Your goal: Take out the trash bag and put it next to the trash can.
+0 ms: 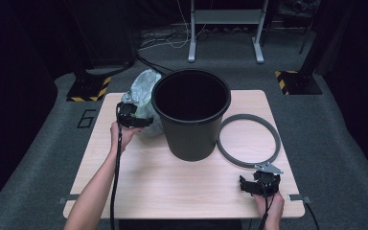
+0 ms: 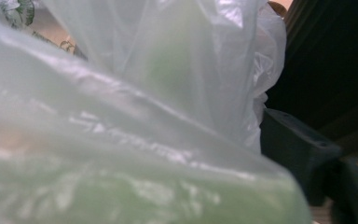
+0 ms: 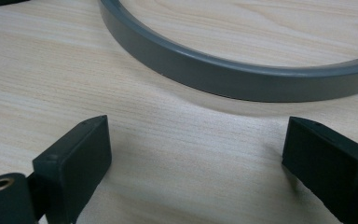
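High view: wooden table (image 1: 182, 187), black bin (image 1: 191, 112) near its far edge, grey ring (image 1: 248, 140) flat toward the right edge, crumpled translucent bag (image 1: 143, 93) at the bin's left, by the far-left corner. Left gripper (image 1: 133, 116) right against the bag; jaws apart, nothing visibly pinched. Left gripper view: bag film (image 2: 121, 116) pressed close to the lens. Right gripper (image 3: 196, 154) near the front-right corner, jaws wide apart over bare wood, ring just beyond.

Overhead view; two close table-level views.
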Tool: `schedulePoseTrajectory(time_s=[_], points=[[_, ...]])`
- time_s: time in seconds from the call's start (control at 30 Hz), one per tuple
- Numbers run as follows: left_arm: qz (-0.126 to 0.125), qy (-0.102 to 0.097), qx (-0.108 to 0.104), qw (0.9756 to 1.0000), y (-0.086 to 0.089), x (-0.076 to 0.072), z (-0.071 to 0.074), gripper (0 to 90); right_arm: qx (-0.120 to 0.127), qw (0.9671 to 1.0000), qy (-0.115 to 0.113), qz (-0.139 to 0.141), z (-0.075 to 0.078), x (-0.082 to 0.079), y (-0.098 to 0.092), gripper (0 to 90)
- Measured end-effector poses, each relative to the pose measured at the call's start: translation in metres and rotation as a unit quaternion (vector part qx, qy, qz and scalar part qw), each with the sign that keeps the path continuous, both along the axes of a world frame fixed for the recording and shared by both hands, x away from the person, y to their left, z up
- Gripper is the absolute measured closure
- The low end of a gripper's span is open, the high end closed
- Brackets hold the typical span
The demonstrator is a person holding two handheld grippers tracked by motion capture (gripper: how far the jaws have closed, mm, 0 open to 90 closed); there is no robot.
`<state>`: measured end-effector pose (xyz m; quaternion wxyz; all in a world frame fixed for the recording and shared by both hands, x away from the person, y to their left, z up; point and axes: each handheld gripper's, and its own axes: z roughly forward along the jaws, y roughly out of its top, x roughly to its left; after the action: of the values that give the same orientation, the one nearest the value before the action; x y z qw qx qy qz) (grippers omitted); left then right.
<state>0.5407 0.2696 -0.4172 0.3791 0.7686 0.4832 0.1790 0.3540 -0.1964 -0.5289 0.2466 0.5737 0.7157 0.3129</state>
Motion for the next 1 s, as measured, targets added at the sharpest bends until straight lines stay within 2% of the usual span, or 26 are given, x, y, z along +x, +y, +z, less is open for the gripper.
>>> schedulePoseTrajectory(time_s=[0.3, 0.4, 0.5, 0.6, 0.67, 1.0], points=[[-0.007, 0.011, -0.007, 0.9999, 0.005, -0.017, 0.001, 0.0, -0.001, 1.0000, 0.000, 0.000, 0.000, 0.000, 0.000, 7.0], [-0.006, 0.006, -0.015, 0.9998, 0.008, -0.023, 0.002, 0.0, -0.001, 1.0000, 0.000, 0.000, 0.000, 0.000, 0.000, 6.9], [-0.017, 0.008, -0.022, 0.9996, 0.012, -0.033, 0.003, 0.0, -0.001, 1.0000, 0.000, 0.000, 0.000, 0.000, 0.000, 7.0], [-0.023, 0.006, -0.018, 0.9995, 0.014, -0.041, 0.004, 0.0, -0.001, 1.0000, 0.000, 0.000, 0.000, 0.000, 0.000, 6.9], [-0.024, -0.003, -0.011, 0.9996, 0.016, -0.048, 0.005, 0.0, 0.000, 1.0000, 0.000, -0.002, 0.000, 0.000, 0.000, 7.0], [-0.037, -0.026, -0.014, 0.9989, 0.026, -0.080, 0.007, 0.0, -0.001, 1.0000, 0.000, -0.003, 0.000, 0.000, 0.000, 6.9]])
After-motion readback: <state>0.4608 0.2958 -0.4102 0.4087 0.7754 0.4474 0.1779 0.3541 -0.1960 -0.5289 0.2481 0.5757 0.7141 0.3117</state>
